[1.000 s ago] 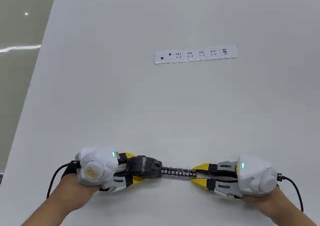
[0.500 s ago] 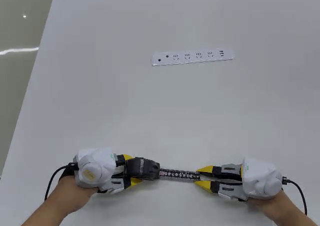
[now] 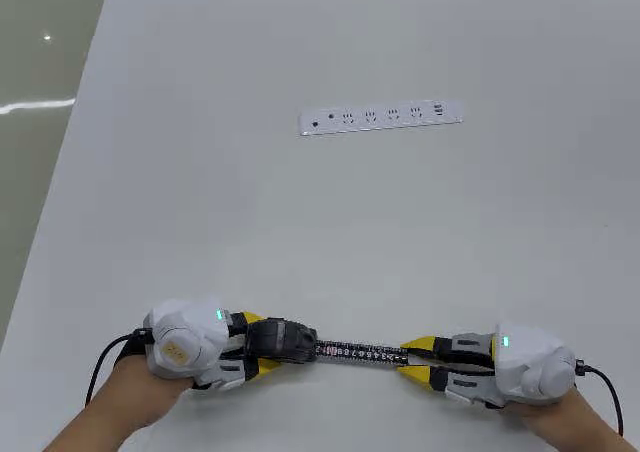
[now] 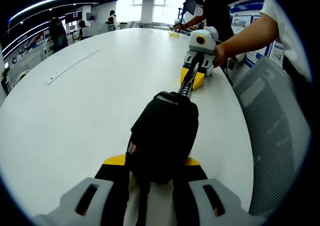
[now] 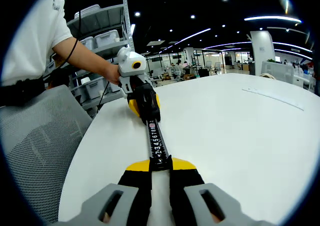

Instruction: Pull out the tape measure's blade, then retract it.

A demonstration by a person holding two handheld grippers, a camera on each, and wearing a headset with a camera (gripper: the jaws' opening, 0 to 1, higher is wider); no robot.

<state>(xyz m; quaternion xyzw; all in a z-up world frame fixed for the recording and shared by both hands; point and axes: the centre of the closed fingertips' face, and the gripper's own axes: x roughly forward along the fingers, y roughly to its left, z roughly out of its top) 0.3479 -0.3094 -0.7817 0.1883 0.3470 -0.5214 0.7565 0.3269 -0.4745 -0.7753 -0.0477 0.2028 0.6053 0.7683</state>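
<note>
The black tape measure case lies low over the white table near its front edge, and my left gripper is shut on it. Its dark numbered blade runs rightward out of the case. My right gripper is shut on the blade's end, its yellow-tipped jaws pressed together. In the left gripper view the right gripper is seen beyond the case, and in the right gripper view the left gripper is seen beyond the blade.
A white power strip lies flat on the table, well beyond the grippers. A grey mesh chair stands at the table's near edge. People sit at the table's far end.
My right gripper has moved further right with the blade's end, so more blade shows between the grippers. The left gripper and case stay nearly in place.
</note>
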